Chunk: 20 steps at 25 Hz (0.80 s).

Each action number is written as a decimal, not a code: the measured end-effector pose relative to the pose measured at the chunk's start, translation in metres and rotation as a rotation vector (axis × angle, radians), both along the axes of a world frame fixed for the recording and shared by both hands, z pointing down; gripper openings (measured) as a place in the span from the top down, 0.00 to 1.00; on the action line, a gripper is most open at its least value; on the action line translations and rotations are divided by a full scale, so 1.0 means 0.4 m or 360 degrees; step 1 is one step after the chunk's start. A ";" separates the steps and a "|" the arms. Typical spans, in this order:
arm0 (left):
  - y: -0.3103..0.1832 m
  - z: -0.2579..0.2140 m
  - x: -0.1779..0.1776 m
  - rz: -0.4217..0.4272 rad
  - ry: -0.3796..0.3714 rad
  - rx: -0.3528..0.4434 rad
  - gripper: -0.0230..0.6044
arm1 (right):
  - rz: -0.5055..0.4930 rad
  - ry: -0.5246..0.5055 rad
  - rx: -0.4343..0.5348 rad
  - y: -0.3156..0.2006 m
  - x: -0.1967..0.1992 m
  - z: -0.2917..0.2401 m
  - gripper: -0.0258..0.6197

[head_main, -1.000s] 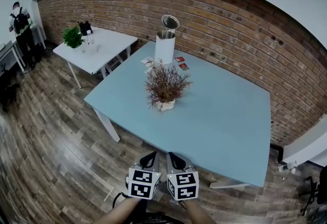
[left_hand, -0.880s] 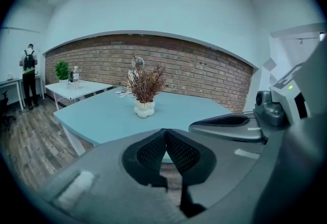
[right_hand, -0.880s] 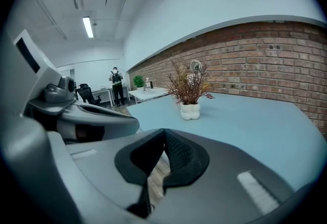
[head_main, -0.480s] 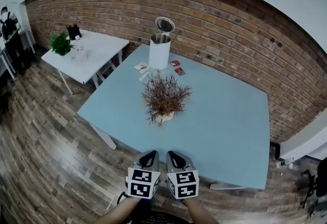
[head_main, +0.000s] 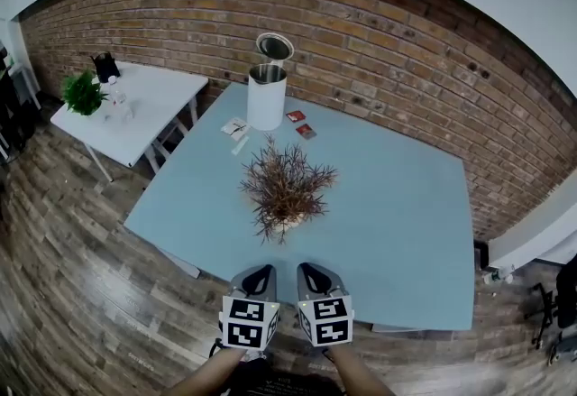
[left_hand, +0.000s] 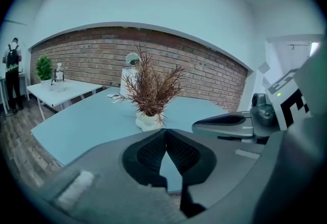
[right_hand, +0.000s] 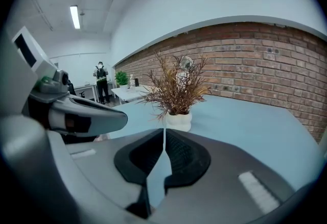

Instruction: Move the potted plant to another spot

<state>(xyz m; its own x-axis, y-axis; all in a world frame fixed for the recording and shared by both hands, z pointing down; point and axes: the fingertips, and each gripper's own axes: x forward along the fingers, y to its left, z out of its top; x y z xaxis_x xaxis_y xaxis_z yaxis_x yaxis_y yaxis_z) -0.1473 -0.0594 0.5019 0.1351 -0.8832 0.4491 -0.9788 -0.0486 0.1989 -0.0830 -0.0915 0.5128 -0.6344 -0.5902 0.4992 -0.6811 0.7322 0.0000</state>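
2 grippers, both closed up and both empty, that's how I had them at this point. My left gripper (head_main: pixel 261 273) and my right gripper (head_main: pixel 312 271) sat side by side, just apart from each other, by the near edge of the blue table (head_main: pixel 406 232). Both were aimed across it and tipped a bit downward.

In the left gripper view the jaws met at the tips, with only the table top showing through the gap further back. Same deal in the right gripper view: jaws together but for a hairline slit, gripping nothing.

The potted plant (head_main: pixel 285 189) stood upright near the middle of the table, straight ahead of both grippers and well clear of them. It was a bunch of dry reddish-brown twigs in a small white pot (head_main: pixel 287 225).

Past the plant, toward the brick wall (head_main: pixel 424 60), a white container (head_main: pixel 267 98) stood with its round lid flipped up. 2 little red packets (head_main: pixel 296 115) lay just beside it, and some white slips of paper (head_main: pixel 235 126) on its other side. Off to the left, a separate white table (head_main: pixel 158 110) carried a green plant (head_main: pixel 83 93), and a person (right_hand: pixel 100 81) with a backpack stood beyond it.
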 end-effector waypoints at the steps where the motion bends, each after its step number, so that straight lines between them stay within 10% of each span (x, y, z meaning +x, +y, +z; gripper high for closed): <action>1: -0.007 0.003 -0.005 0.0011 0.0001 0.0000 0.96 | 0.0015 0.0005 0.0004 -0.011 -0.002 0.001 0.94; 20: -0.092 0.048 -0.069 -0.0016 -0.0035 -0.0049 0.96 | 0.0035 0.0046 -0.0012 -0.151 -0.050 0.052 0.84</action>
<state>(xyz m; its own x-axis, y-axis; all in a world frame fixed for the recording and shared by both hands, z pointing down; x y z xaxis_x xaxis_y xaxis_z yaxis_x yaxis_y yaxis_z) -0.1748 -0.0961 0.5210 0.1158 -0.8703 0.4788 -0.9834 -0.0327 0.1783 -0.1030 -0.1520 0.5337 -0.6065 -0.6000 0.5217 -0.6969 0.7170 0.0145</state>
